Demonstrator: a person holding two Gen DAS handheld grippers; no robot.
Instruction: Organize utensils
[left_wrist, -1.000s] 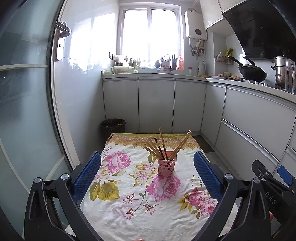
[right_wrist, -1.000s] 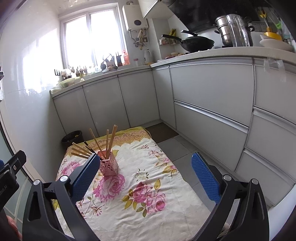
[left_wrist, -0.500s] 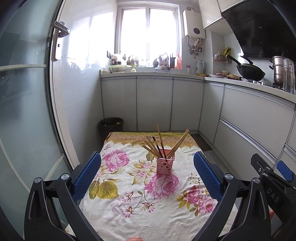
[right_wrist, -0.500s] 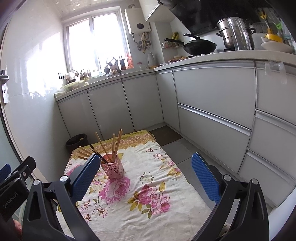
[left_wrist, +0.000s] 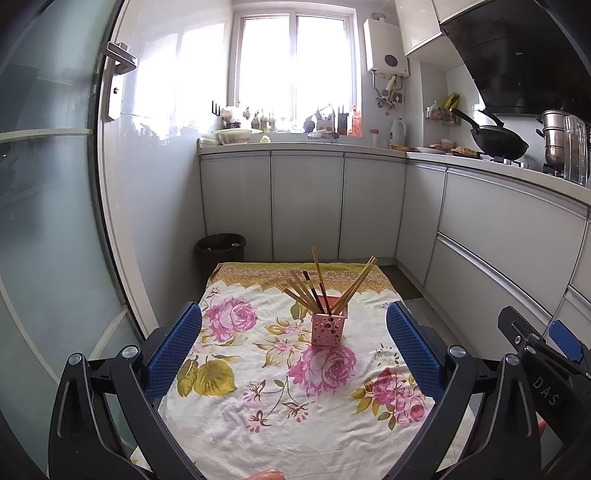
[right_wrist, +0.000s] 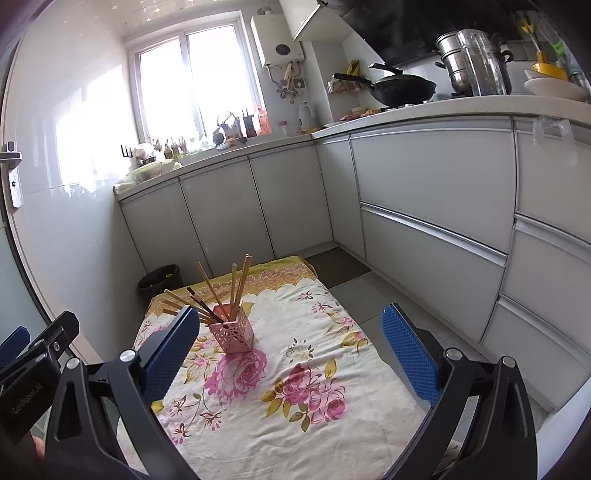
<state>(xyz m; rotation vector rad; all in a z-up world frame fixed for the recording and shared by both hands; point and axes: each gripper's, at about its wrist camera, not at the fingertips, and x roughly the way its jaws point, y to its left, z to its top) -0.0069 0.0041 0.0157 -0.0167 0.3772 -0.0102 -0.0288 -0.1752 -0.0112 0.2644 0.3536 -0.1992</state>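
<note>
A pink perforated holder (left_wrist: 328, 328) (right_wrist: 232, 334) stands upright on the flowered cloth (left_wrist: 258, 387) (right_wrist: 295, 406), well ahead of both grippers. Several wooden chopsticks (left_wrist: 345, 288) (right_wrist: 236, 288) and a dark one fan out of its top. My left gripper (left_wrist: 293, 347) is open, its blue pads wide apart, with nothing between them. My right gripper (right_wrist: 290, 350) is open too and holds nothing. Each gripper shows at the edge of the other's view.
A black waste bin (left_wrist: 221, 248) (right_wrist: 160, 280) sits beyond the cloth's far left corner. Grey cabinets (left_wrist: 306, 206) (right_wrist: 432, 206) line the back and right. A glass door (left_wrist: 48, 221) closes the left side. A wok (left_wrist: 498, 142) and pots sit on the counter.
Both grippers have drawn back and tilted up slightly, so the holder sits a little farther off and more of the room shows. Both stay open.
</note>
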